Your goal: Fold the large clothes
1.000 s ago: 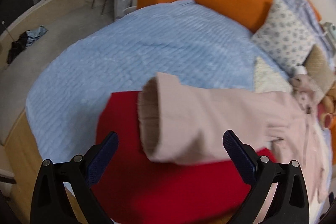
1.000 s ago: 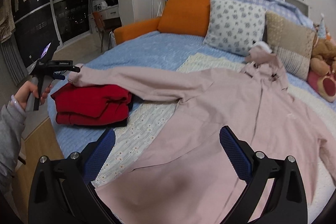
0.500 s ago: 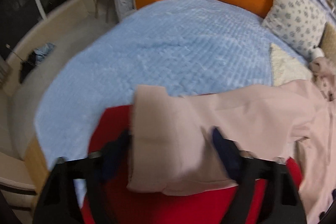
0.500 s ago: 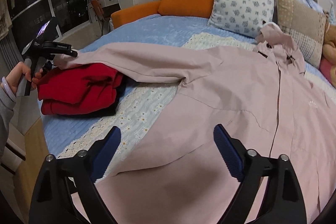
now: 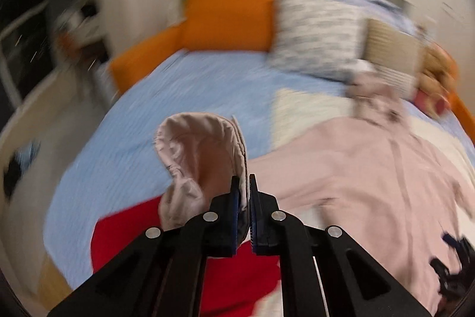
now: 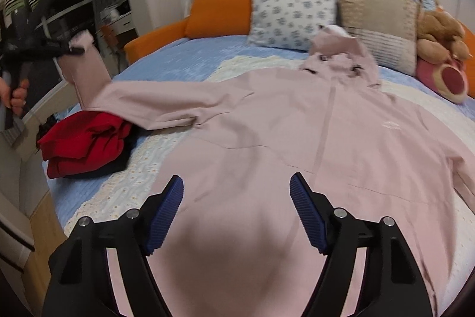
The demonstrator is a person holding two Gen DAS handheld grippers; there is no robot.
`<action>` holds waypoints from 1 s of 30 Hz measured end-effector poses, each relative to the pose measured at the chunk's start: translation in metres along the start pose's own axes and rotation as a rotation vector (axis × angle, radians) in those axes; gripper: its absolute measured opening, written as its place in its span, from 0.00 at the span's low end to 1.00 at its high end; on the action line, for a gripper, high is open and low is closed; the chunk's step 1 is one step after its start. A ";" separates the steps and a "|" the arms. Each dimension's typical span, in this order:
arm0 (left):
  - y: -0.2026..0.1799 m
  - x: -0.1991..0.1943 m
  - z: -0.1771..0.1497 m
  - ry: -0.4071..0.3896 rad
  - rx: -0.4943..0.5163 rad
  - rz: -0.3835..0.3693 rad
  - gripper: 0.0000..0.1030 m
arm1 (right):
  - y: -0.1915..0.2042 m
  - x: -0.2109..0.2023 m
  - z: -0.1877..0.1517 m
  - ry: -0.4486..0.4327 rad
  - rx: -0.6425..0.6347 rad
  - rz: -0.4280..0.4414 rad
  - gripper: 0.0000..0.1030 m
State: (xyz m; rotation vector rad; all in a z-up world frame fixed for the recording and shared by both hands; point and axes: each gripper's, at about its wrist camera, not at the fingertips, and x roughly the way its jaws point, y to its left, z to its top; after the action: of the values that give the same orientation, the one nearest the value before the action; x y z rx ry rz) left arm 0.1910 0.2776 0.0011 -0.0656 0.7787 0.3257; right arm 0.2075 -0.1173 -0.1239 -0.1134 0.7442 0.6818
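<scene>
Here, left tool point(image 5: 244, 192) tight on apparently pink sleeve cuff point(image 5: 204, 150); right tool point(image 6: 236, 198) agape.

The left wrist view looks from the bed's side edge, low and close above the red folded garment point(image 5: 184, 245), toward the orange headboard point(image 5: 228, 17), motion-blurred. The right wrist view sits near the foot, just over the pink jacket point(image 6: 297, 144), facing the pillows point(image 6: 292, 9). Both share jacket, red garment, blue bedspread point(image 6: 181, 61) and headboard.
</scene>
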 end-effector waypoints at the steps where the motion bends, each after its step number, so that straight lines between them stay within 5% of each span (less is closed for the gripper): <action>1: -0.025 -0.011 0.003 -0.020 0.054 -0.019 0.11 | -0.007 -0.007 -0.002 -0.005 0.008 -0.010 0.71; 8: -0.208 -0.075 -0.031 -0.128 0.426 -0.193 0.11 | -0.071 -0.044 -0.016 0.001 0.111 -0.095 0.71; 15: -0.334 -0.091 -0.138 -0.116 0.718 -0.382 0.12 | -0.111 -0.067 -0.011 -0.024 0.148 -0.158 0.71; 22: -0.374 -0.062 -0.237 -0.010 0.843 -0.513 0.12 | -0.120 -0.041 0.034 0.020 0.143 -0.044 0.73; 30: -0.363 -0.045 -0.283 0.021 0.807 -0.583 0.16 | -0.093 0.107 0.120 0.168 0.110 0.142 0.63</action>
State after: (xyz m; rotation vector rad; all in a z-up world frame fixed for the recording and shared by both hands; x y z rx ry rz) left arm 0.0823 -0.1291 -0.1909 0.4581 0.8279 -0.5528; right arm 0.3917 -0.0937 -0.1185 -0.0176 0.9563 0.7716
